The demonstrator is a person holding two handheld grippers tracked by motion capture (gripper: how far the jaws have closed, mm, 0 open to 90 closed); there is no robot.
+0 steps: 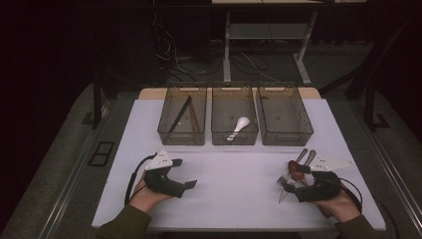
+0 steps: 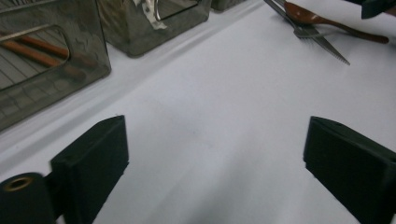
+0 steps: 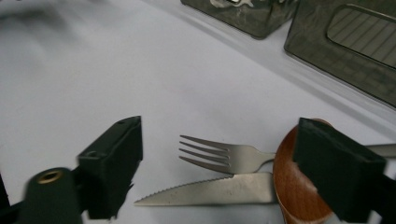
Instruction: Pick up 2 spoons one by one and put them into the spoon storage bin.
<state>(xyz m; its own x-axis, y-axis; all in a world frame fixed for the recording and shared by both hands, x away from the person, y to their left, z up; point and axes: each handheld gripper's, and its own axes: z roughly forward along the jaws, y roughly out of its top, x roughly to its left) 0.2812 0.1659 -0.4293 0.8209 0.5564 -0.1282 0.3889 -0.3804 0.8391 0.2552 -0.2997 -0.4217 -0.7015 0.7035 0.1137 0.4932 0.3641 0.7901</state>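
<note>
My left gripper [image 1: 190, 184] rests low over the white table [image 1: 234, 199] at the front left. In the left gripper view its jaws [image 2: 215, 140] stand wide open over bare tabletop. My right gripper [image 1: 287, 185] is at the front right, open. A steel fork [image 3: 224, 156] and a serrated knife [image 3: 210, 191] lie on the table between its jaws without touching the pads. A brown wooden spoon [image 3: 294, 186] lies partly behind its right jaw. The same cutlery pile [image 1: 294, 172] shows far off in the left gripper view, with the wooden spoon [image 2: 317, 18] on top.
Three clear plastic bins stand in a row at the back. The left bin [image 1: 180, 137] holds dark and brown chopsticks [image 1: 180, 117], the middle bin [image 1: 234, 138] a white spoon [image 1: 239, 127], and the right bin [image 1: 284, 137] looks empty. Floor cables lie beyond the table.
</note>
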